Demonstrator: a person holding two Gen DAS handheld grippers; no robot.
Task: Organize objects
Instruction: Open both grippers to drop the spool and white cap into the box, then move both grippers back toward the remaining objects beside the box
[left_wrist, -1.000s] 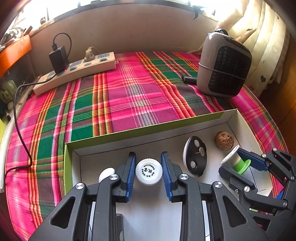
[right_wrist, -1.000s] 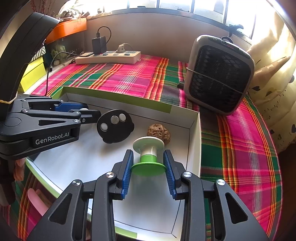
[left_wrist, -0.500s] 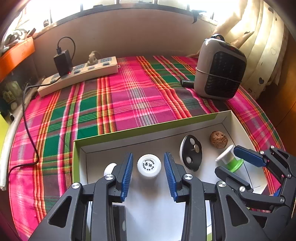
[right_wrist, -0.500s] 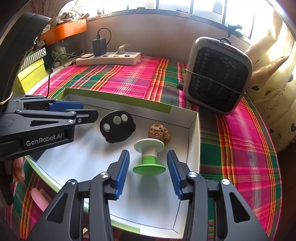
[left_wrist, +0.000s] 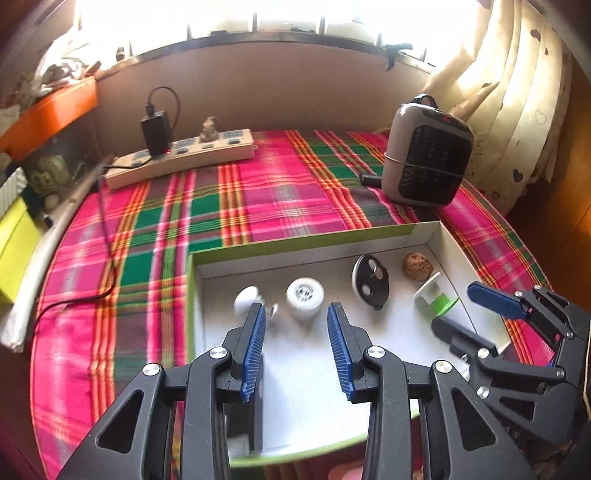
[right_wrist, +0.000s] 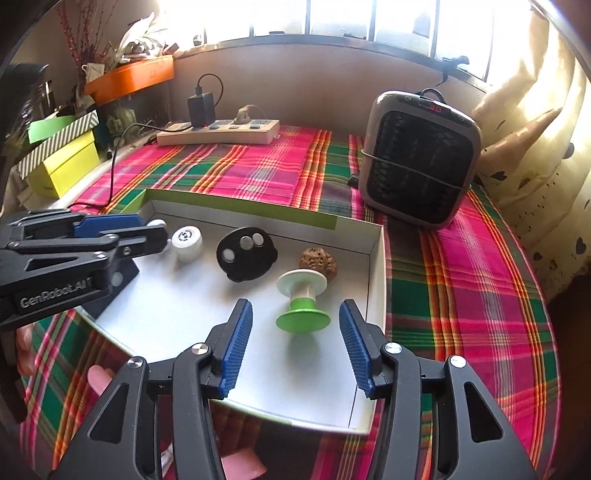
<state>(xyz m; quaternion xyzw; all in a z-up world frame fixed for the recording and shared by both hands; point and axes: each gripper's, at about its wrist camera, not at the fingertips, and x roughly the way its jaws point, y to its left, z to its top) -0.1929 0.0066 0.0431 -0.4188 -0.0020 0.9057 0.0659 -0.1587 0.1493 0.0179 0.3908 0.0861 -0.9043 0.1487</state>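
Surface: plaid cloth (right_wrist: 258, 166) on bench, white tray (right_wrist: 376, 295) on it.
Left gripper (left_wrist: 297, 332): apart, just opened; white cap (left_wrist: 305, 297) free beyond it.
Right gripper (right_wrist: 295, 334): apart, still widening; green spool (right_wrist: 302, 299) stands free between.
Risk: a finger may tip the top-heavy spool.

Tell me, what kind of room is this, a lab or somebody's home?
Most likely a home, at a window ledge or table. A plaid cloth covers the surface, a heart-print curtain hangs by the bright window, and a power strip and small heater sit beside the box of odds and ends.
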